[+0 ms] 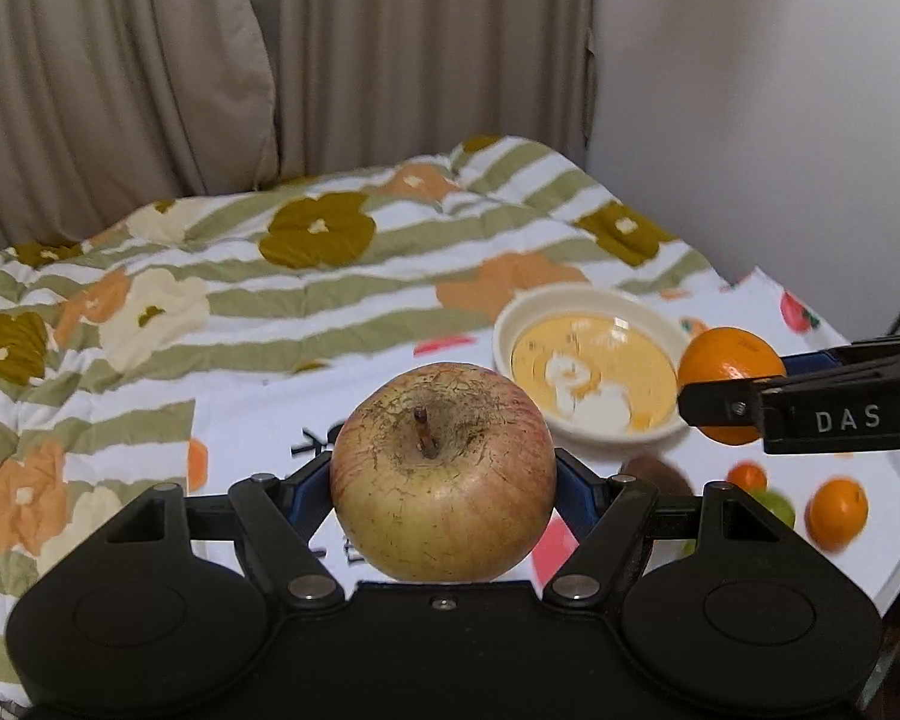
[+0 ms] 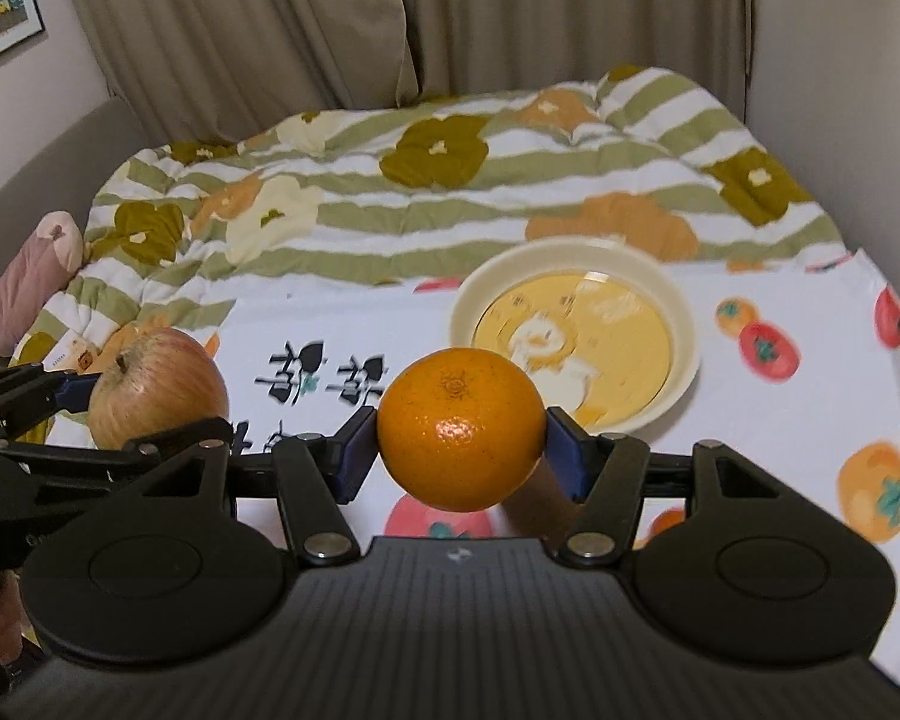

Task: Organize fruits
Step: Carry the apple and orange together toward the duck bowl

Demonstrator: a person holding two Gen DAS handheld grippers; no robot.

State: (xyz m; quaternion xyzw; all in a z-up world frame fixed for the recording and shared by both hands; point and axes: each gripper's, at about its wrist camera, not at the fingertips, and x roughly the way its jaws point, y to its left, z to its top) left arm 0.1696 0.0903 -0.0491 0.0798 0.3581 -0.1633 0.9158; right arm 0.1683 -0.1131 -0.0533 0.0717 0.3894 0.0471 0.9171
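Note:
My left gripper (image 1: pixel 444 480) is shut on a yellow-red apple (image 1: pixel 443 471), held stem up above the white fruit-print cloth (image 1: pixel 258 420). My right gripper (image 2: pixel 461 438) is shut on an orange (image 2: pixel 461 429), held above the cloth. A cream bowl (image 1: pixel 591 429) with a yellow duck picture inside stands empty ahead, also in the right wrist view (image 2: pixel 687 336). In the left wrist view the orange (image 1: pixel 731 360) and the right gripper (image 1: pixel 720 402) hang just right of the bowl. In the right wrist view the apple (image 2: pixel 157 387) in the left gripper (image 2: pixel 150 408) is at the left.
A brown kiwi (image 1: pixel 657 474) lies on the cloth behind my left gripper, partly hidden. A striped flower quilt (image 2: pixel 450 180) covers the bed behind the cloth, with curtains (image 2: pixel 270 18) beyond. A pink plush toy (image 2: pixel 30 276) lies at the far left.

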